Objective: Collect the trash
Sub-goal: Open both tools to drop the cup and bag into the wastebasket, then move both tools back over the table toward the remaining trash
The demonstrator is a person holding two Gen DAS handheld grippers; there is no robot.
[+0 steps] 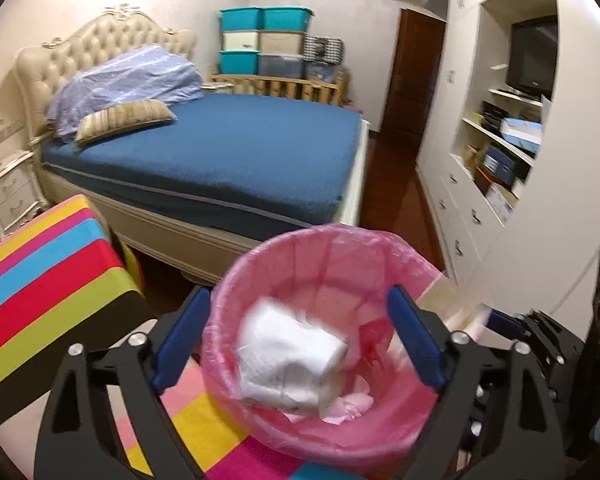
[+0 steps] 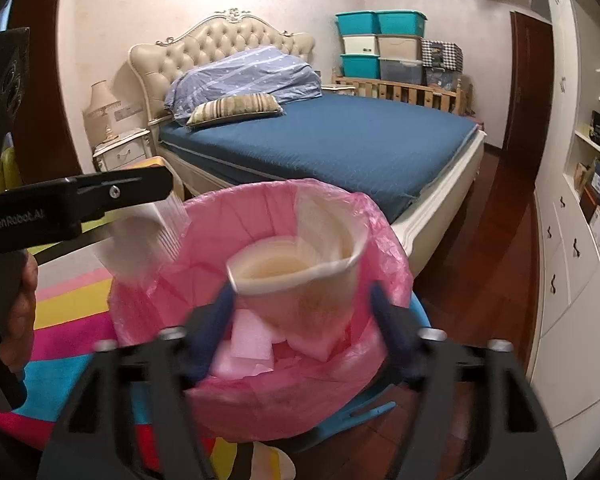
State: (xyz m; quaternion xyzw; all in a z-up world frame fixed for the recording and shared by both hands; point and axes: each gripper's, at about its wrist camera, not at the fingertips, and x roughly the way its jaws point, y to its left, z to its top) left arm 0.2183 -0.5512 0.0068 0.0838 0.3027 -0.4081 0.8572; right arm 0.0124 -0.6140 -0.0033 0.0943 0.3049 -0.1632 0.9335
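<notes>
**Camera placement: two wrist-mounted fisheye views over one bin**

Left wrist view: looks forward and steeply down along the left gripper, from close above the pink-lined bin, which fills the lower centre. Right wrist view: looks forward and less steeply down along the right gripper, equally close to the same bin but from further right; the left gripper's body enters at its left edge. Shared field: the bin, the striped rug, the blue bed, stacked storage boxes and the white wall cabinet.
</notes>
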